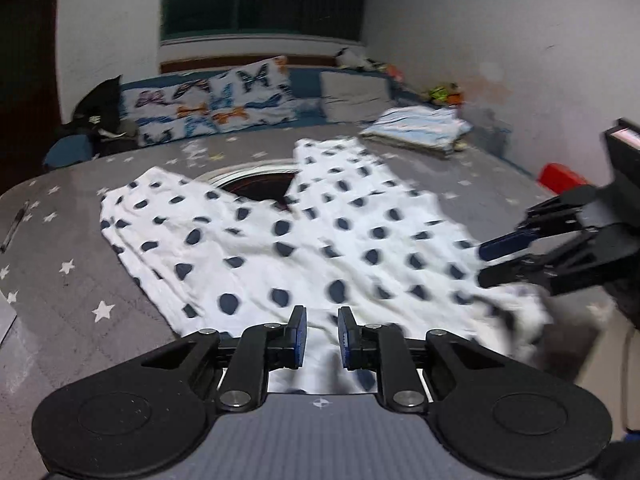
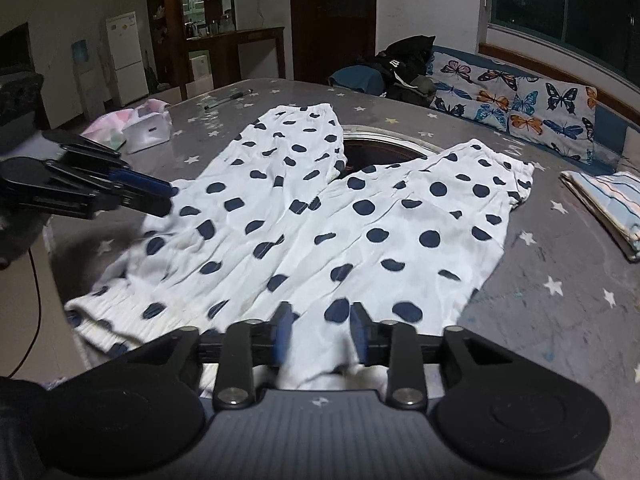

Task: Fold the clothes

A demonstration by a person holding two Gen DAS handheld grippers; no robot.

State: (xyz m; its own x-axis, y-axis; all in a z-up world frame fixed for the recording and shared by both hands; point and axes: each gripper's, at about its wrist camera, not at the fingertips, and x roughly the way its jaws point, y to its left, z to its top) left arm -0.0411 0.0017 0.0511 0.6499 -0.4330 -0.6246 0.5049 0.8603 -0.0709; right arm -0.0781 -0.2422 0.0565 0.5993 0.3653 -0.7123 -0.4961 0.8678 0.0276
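currently catalogued, with places given from the dark round opening (image 2: 378, 152) in the star-print grey tabletop (image 2: 560, 280):

- item 1, polka-dot trousers (image 2: 320, 220): spread flat, 2 legs splayed in a v to either side of the opening, both cuffs at its far side, elastic waistband (image 2: 108, 316) at the near table edge, well short of the opening. unfolded as laid; some wrinkling through the seat.
- item 2, left gripper (image 1: 322, 334): at the waistband edge, near side of the opening. fingers apart with a narrow gap, white cloth showing between them, not clamped.
- item 3, right gripper (image 2: 320, 334): likewise at the near hem, fingers apart, cloth rising between them, not pinched.
- item 4, folded striped cloth (image 2: 608, 208): well off to the right of the opening, lying flat.
- item 5, butterfly cushion (image 2: 516, 104): beyond the opening, against the bench.

handling notes, as judgement: probably a grasp at the waistband, ahead of a lengthwise fold, 1 leg over the other. best taken with both layers of fabric deep between the fingers before closing, so the under layer comes along. worth keeping both corners level and taut on lifting, to avoid dragging the cuffs into the opening or bunching the seat.
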